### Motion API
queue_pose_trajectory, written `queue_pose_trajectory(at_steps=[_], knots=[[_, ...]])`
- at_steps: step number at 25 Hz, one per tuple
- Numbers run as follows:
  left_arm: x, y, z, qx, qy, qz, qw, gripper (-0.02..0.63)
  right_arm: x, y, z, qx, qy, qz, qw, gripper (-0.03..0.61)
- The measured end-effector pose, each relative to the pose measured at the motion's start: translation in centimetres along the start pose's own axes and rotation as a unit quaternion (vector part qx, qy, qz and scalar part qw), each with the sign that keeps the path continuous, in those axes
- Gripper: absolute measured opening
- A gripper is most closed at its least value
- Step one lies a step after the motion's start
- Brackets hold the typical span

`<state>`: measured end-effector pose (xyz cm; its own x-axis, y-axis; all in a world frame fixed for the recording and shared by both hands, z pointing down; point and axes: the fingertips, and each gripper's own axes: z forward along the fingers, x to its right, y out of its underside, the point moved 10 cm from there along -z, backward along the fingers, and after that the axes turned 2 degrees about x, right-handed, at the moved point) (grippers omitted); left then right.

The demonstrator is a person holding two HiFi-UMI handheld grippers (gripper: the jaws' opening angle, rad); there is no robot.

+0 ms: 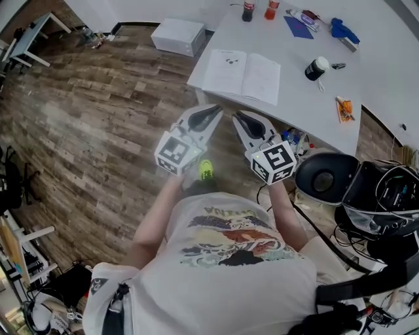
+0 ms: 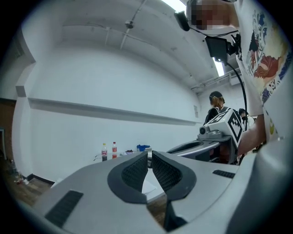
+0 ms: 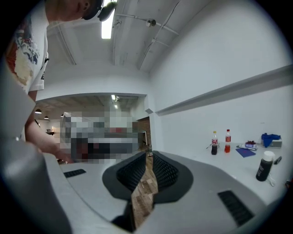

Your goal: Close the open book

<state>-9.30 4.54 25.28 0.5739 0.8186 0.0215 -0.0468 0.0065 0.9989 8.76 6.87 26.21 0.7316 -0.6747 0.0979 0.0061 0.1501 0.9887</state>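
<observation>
Jaws, two sets. The left gripper (image 2: 149,156) has its jaws drawn to a thin slit, the tips all but meeting, with nothing between them. The right gripper (image 3: 149,155) has its jaws closed at the tips and is likewise empty. We place both over the floor (image 1: 98,98), side by side, short of the table's near edge and touching nothing.

Table (image 1: 294,88), one: white, and it carries all smaller items but the box.

White box (image 1: 178,36), one: on the floor just beyond the table's left corner.

Open book (image 1: 242,75), one: it lies flat with its pages up, along the table's near edge by the left corner, well apart from both grippers.

Blue sheet (image 1: 298,27), one: toward the far edge.

Capped drink bottles, two: one dark (image 1: 248,10) and one red (image 1: 271,10), upright and side by side at the far edge.

Black bottle (image 1: 317,68), one: white-capped, mid-table, to the right of the book.
</observation>
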Motion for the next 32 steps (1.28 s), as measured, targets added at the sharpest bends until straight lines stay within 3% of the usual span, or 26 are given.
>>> queue_pose_trajectory(at_steps=[13, 23, 32], knots=[[-8.8, 2.6, 0.8, -0.003, 0.047, -0.018, 0.9988, 0.020, 1.1, 0.7, 7.6, -0.027, 0.056, 0.006, 0.998, 0.035], [-11.7, 4.7, 1.7, -0.010, 0.035, -0.042, 0.9984, 0.020, 2.5, 1.3, 11.3, -0.055, 0.048, -0.005, 0.997, 0.035], [-13.1, 4.6, 4.5, -0.021, 0.019, -0.033, 0.9990, 0.020, 5.7, 1.4, 12.9, -0.061, 0.028, -0.008, 0.998, 0.035]])
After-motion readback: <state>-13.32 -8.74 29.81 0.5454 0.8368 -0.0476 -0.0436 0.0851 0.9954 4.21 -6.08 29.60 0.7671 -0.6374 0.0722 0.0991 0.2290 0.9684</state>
